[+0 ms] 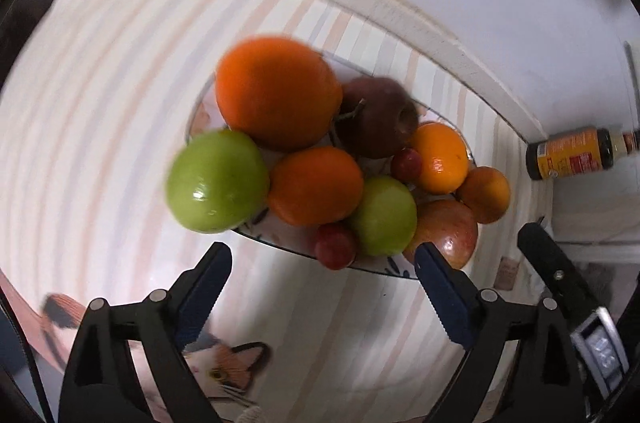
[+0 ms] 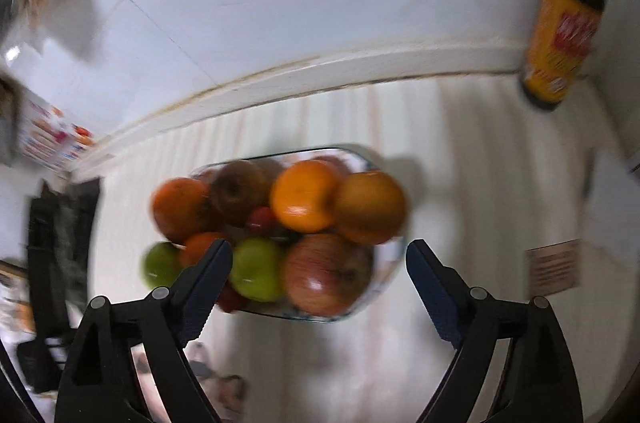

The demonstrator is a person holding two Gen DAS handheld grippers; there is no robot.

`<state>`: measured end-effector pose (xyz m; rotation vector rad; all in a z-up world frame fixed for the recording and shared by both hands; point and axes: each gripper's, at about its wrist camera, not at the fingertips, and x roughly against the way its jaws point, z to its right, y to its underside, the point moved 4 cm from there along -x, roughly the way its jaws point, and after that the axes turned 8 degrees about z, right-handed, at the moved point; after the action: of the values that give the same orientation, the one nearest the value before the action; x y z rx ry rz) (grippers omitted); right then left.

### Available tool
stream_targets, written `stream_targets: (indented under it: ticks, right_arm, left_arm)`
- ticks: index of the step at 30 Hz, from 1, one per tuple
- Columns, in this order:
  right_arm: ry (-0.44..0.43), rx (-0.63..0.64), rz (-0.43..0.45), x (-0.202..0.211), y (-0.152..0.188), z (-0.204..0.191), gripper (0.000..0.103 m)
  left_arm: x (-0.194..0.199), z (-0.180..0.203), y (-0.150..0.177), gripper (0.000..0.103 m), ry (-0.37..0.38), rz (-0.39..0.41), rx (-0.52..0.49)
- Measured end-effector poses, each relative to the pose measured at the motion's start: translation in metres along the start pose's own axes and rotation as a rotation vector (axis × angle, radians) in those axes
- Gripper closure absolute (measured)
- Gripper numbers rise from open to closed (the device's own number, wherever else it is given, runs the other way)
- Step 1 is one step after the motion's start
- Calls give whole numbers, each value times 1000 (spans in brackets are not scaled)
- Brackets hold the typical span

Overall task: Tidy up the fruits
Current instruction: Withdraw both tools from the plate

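Both wrist views look steeply down, close over the fruit plate (image 1: 280,243) on the striped table (image 1: 100,143); the left looks from its near-left side, the right from nearer the bottle (image 2: 560,35), and both share plate, bottle and wall edge

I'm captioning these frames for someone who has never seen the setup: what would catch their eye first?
The heaped plate of fruit in the middle of the striped tablecloth stands out first, with a big orange on top, a bright green apple overhanging the rim and a dark red apple behind. Next, a yellow-labelled bottle by the wall at the right. Both open tools, left and right, frame the plate, holding nothing.
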<state>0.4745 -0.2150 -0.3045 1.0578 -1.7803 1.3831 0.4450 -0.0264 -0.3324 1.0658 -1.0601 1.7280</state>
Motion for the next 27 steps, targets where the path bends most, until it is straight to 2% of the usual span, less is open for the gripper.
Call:
stream_targets:
  ticks: [4,7,12,17,21,27]
  right_arm:
    - [101,81,25,19,8,1,7]
    - [119,107,30,34,17,0,7]
    - [119,104,43,64,36,-4,7]
    - [110,89,91,112,58,-17,7]
    - [115,73,149,160,81,-31,7]
    - [130,69,238,228,116,-56,7]
  left_arm:
    - [32,4,4,6,-108,107,-124]
    - [53,-1,10,6,-166,171,-168]
    - [90,-11,23,5,-175,214,-206]
    - [130,-10,43,5,-144,270,-251]
    - [174,-13,66,5,-157,347,-305]
    - [235,-24,102,5,-140,455,-333]
